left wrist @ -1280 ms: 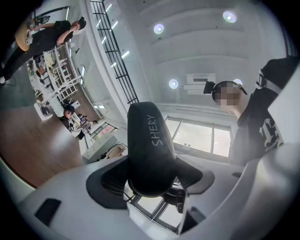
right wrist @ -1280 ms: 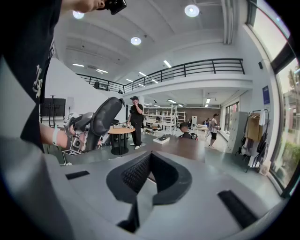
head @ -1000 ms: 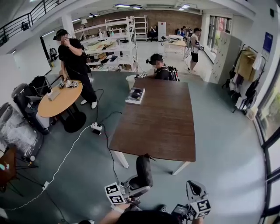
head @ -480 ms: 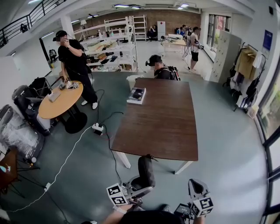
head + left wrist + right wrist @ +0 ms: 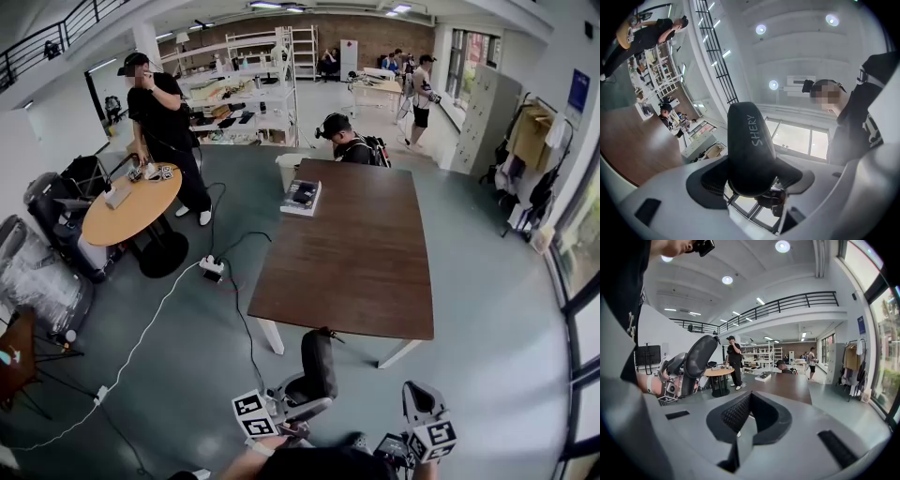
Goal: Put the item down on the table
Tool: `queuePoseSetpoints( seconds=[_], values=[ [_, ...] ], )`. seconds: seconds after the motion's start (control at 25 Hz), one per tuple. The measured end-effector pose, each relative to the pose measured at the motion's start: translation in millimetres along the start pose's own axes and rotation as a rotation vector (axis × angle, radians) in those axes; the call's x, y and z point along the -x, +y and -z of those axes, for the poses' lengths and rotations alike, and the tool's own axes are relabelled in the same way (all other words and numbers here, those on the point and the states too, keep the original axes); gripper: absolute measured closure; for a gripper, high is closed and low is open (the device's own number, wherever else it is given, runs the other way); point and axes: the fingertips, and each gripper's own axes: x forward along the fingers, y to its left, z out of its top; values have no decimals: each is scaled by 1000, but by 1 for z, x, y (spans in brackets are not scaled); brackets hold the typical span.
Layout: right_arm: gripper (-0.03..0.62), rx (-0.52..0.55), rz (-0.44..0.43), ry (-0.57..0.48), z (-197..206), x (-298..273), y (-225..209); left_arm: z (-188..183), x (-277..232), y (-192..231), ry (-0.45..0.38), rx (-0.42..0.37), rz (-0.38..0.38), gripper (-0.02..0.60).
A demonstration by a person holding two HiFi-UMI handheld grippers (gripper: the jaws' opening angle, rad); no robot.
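Observation:
A black padded oblong item [image 5: 318, 362] with white "SHERY" lettering [image 5: 756, 130] stands upright in my left gripper [image 5: 302, 401], whose jaws are shut on its lower end [image 5: 750, 183]. It hangs over the grey floor, just short of the near edge of the brown table [image 5: 356, 253]. My right gripper [image 5: 419, 405] is at the bottom right, apart from the item. Its dark pads [image 5: 737, 414] meet with nothing between them. From the right gripper view the item [image 5: 700, 356] and the left gripper [image 5: 670, 381] show at the left, and the table [image 5: 785, 383] lies ahead.
A book-like box [image 5: 302, 198] lies on the table's far left corner, and a person sits at the far end [image 5: 342, 141]. A round wooden table [image 5: 131, 208] with a standing person [image 5: 164, 117] is at the left. A power strip and cable [image 5: 212, 266] cross the floor.
The table and room have slid slightly down and right in the head view. The left gripper still holds the black item in about the same place; the right gripper has barely moved.

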Motion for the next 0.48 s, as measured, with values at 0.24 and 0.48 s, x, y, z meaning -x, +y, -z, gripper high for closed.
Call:
queuePoseSetpoints(
  seconds=[0.24,0.48],
  values=[
    [606,-4,-22,13,8,-11,39,-6,26,-3,21,15,25,268],
    [606,-9,-37,24,15,-16,72,-11,52,-3,38,36,38,268]
  ],
)
